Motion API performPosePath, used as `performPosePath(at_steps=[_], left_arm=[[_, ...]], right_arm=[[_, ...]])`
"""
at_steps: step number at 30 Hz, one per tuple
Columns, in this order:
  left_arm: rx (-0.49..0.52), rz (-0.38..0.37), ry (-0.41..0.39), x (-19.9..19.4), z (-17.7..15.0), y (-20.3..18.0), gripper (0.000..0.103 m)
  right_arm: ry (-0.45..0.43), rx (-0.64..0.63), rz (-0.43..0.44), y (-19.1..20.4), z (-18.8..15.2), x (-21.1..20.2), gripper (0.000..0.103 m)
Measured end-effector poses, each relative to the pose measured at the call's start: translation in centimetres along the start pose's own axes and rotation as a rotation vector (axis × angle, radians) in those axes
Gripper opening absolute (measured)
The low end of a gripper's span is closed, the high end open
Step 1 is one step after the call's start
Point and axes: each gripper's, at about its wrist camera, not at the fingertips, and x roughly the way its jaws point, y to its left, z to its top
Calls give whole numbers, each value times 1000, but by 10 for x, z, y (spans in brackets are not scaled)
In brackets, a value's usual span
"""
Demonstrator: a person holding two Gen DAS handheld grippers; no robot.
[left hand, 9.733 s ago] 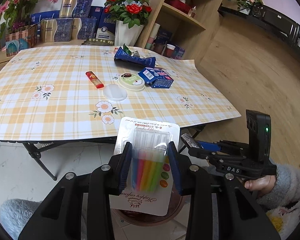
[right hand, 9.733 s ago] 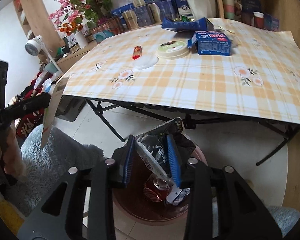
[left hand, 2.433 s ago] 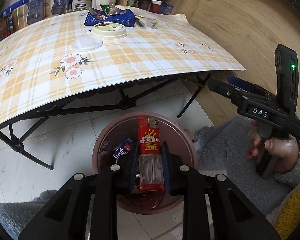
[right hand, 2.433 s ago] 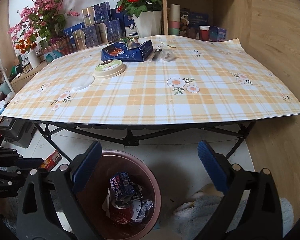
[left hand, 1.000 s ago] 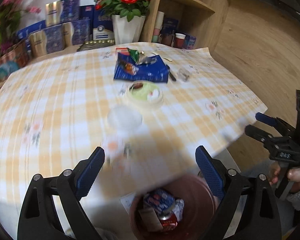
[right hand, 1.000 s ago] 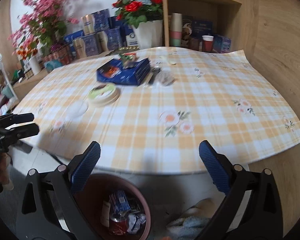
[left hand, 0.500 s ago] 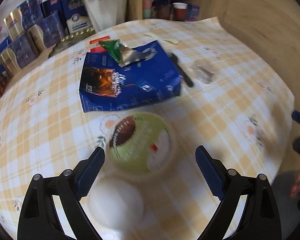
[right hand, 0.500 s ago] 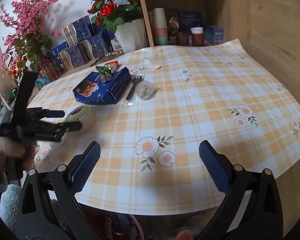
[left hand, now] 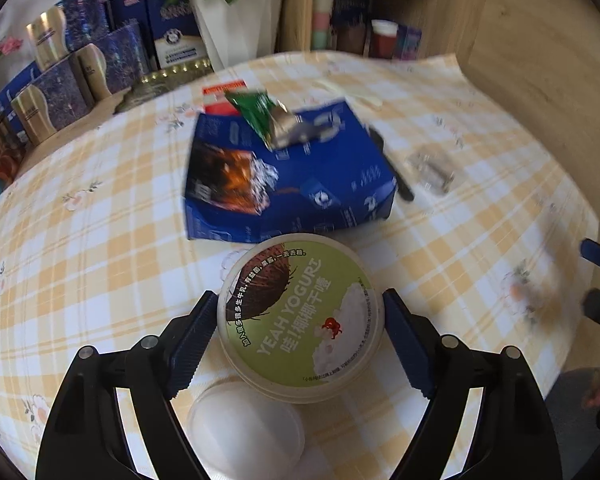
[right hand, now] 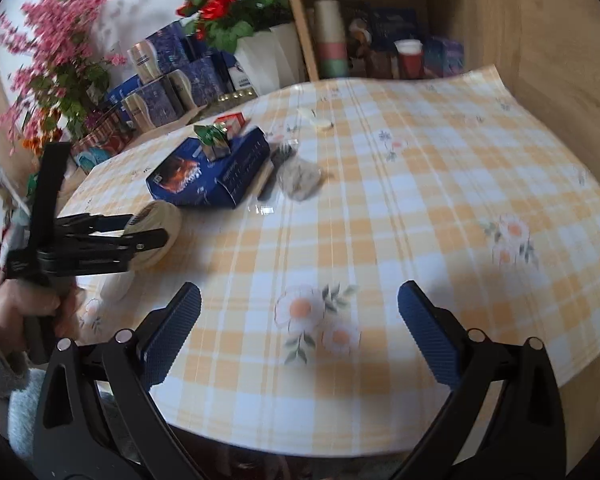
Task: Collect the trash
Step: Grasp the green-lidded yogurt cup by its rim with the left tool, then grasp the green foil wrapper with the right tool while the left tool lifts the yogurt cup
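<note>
One yogurt tub (left hand: 300, 316), one white lid (left hand: 246, 432), one blue box (left hand: 288, 180).

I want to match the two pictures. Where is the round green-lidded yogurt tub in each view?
Left wrist view: the round green-lidded yogurt tub sits low in the centre, between the open left gripper fingers.
Right wrist view: the tub is at the left edge, mostly behind that gripper.
Shared landmark: the flat blue cardboard box just beyond it.

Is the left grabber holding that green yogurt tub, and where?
Not clearly. The left gripper has its fingers on either side of the yogurt tub, around its round wall; a firm squeeze cannot be told. The right gripper holds nothing.
</note>
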Motion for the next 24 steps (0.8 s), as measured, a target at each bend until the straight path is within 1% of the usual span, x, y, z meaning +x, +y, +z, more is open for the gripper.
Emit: performPosePath(at_steps=[1,3,5,6,9,11,14,15,16,20,22,23,24], left_arm=[[-10,-6,-13,-6,0,2,80],[-42,-18,-48,-22,1,9,80],[-84,-22,-77,-35,-2,18,80],[-102,-23,-87,-40,-4,22,80],[-157,-14,-118,-58,-16,36,80],[-191,-6,-135,-71,-28,47,80],[-242,9,-152,-89,-50,65,80],[-260,11,-155,-93,-58,71,80],[-278,14,-156,-98,-65,77,80],[-353,37,-155,-112,-95,105,80],[-382,45,-148,-116,-107,117,80],[-390,47,-148,-118,-111,121,80],[-397,50,-148,-119,-115,125,80]], right_arm=[[4,-22,10,4,7,2,97],[-14,-56,57,14,25,7,97],[-51,-125,74,32,52,16,93],[-58,-159,79,40,63,21,89],[-77,-253,74,70,101,48,88],[-57,-276,82,87,125,74,84],[9,-279,60,105,153,117,80],[20,-287,52,111,157,126,78],[33,-292,51,117,161,138,74],[78,-223,67,124,168,175,67],[110,-209,56,130,168,192,61],[121,-207,46,133,169,198,60],[140,-202,26,135,169,208,58]])
